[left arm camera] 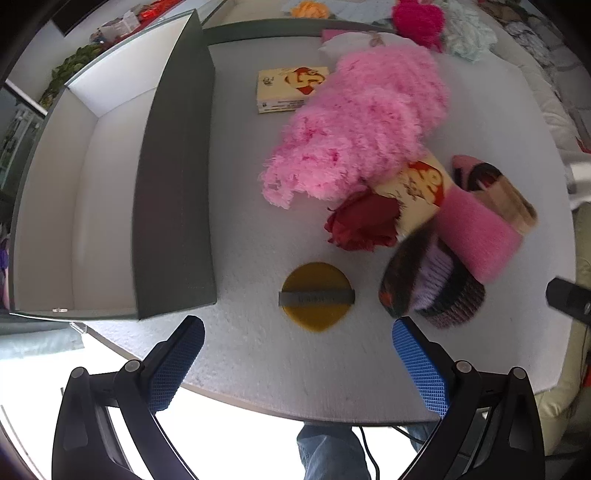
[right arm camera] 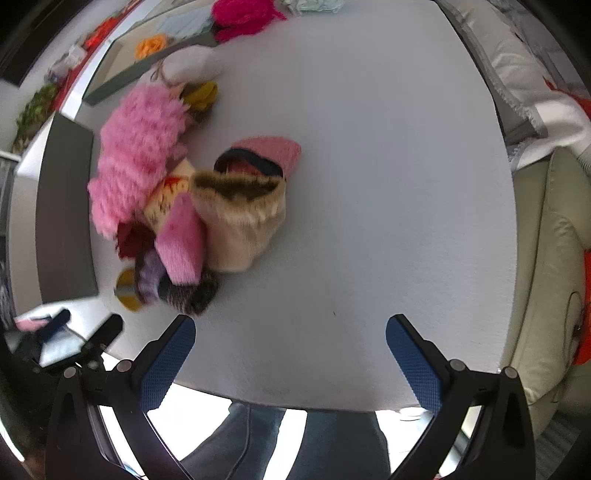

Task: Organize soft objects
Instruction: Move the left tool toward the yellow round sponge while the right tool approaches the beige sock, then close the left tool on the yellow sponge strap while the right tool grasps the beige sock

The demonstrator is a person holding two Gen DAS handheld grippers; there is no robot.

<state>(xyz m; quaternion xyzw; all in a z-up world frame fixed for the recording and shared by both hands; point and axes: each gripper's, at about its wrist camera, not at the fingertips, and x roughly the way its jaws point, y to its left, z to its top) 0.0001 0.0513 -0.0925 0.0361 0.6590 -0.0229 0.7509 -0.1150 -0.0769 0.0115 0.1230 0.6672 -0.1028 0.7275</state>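
A fluffy pink piece (left arm camera: 358,125) lies in a pile mid-table with a red fabric rose (left arm camera: 364,221), a pink sponge-like block (left arm camera: 476,236), a beige furry slipper (left arm camera: 495,192) and a dark knitted piece (left arm camera: 432,280). A yellow round puff (left arm camera: 317,295) lies alone just ahead of my left gripper (left arm camera: 297,343), which is open and empty. My right gripper (right arm camera: 290,341) is open and empty over bare table; the pile shows to its front left, with the beige slipper (right arm camera: 240,221) and fluffy pink piece (right arm camera: 140,151).
An open grey box (left arm camera: 173,184) with a white inside stands at the left. Two cream cards (left arm camera: 291,88) lie by the pile. Magenta yarn (left arm camera: 417,18) and an orange flower (left arm camera: 310,9) sit at the far edge. A sofa (right arm camera: 554,240) is at the right.
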